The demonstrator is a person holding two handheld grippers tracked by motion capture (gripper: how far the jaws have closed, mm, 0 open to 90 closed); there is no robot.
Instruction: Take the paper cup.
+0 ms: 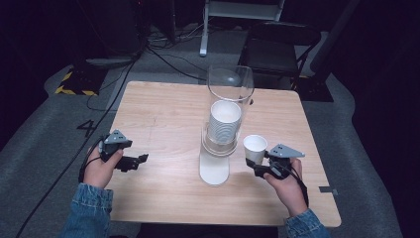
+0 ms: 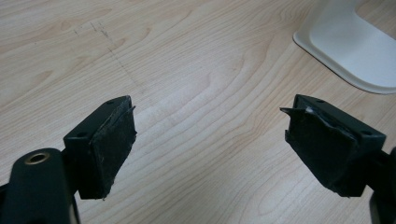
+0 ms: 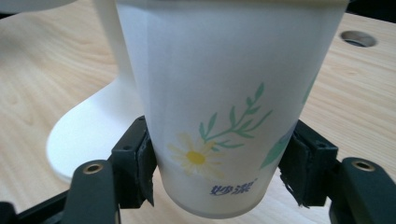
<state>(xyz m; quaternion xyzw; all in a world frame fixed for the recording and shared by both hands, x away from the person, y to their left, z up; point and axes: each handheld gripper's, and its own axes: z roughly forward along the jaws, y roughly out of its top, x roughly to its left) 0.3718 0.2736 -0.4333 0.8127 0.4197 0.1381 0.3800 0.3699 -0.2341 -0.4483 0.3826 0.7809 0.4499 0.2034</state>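
A white paper cup (image 1: pixel 254 148) printed with a daisy (image 3: pixel 224 102) is held upright just above the table, right of the dispenser. My right gripper (image 1: pixel 258 167) is shut on its lower part, one black pad on each side (image 3: pixel 140 168). A clear tube dispenser (image 1: pixel 225 106) on a white base (image 1: pixel 214 169) stands mid-table with a stack of white cups (image 1: pixel 224 121) inside. My left gripper (image 1: pixel 138 160) hovers over the left part of the table, jaws wide apart (image 2: pixel 210 140), nothing between them. The base's corner (image 2: pixel 345 42) shows beyond it.
The wooden table (image 1: pixel 163 114) is bare to the left of the dispenser. A round cable hole (image 3: pixel 357 38) sits in the tabletop behind the cup. A dark folding chair (image 1: pixel 277 47) and cables lie on the floor beyond the far edge.
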